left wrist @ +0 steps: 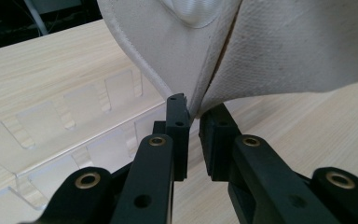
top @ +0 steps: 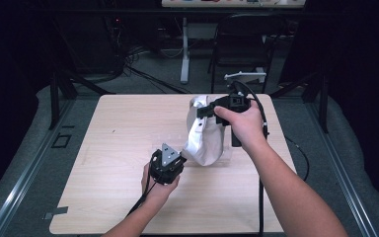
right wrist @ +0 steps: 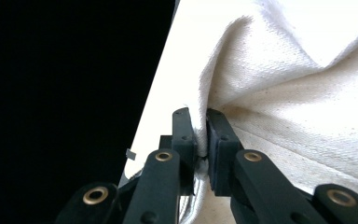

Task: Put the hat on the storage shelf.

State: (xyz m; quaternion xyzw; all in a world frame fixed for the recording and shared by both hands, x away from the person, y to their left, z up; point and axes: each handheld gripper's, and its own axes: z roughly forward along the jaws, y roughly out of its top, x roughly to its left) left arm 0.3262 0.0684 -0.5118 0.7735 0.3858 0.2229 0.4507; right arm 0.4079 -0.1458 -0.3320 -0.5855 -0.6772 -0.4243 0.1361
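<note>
An off-white canvas bag (top: 209,140) stands bunched up at the table's right middle, held at two places. My left gripper (top: 183,157) pinches its lower left hem; in the left gripper view the jaws (left wrist: 193,114) are closed on the seamed edge of the cloth (left wrist: 284,51). My right gripper (top: 201,111) grips the bag's top rim from the right. In the right gripper view its jaws (right wrist: 200,126) are shut tight on a fold of the canvas (right wrist: 298,107). A clear plastic slotted tray (left wrist: 74,135) lies flat on the wood just left of the bag.
The light wooden table (top: 123,128) has bare room on its left half and along the front. Black cables trail from both grippers off the front edge. Behind the table stand a black chair (top: 242,44) and a white desk leg (top: 184,49) on grey floor.
</note>
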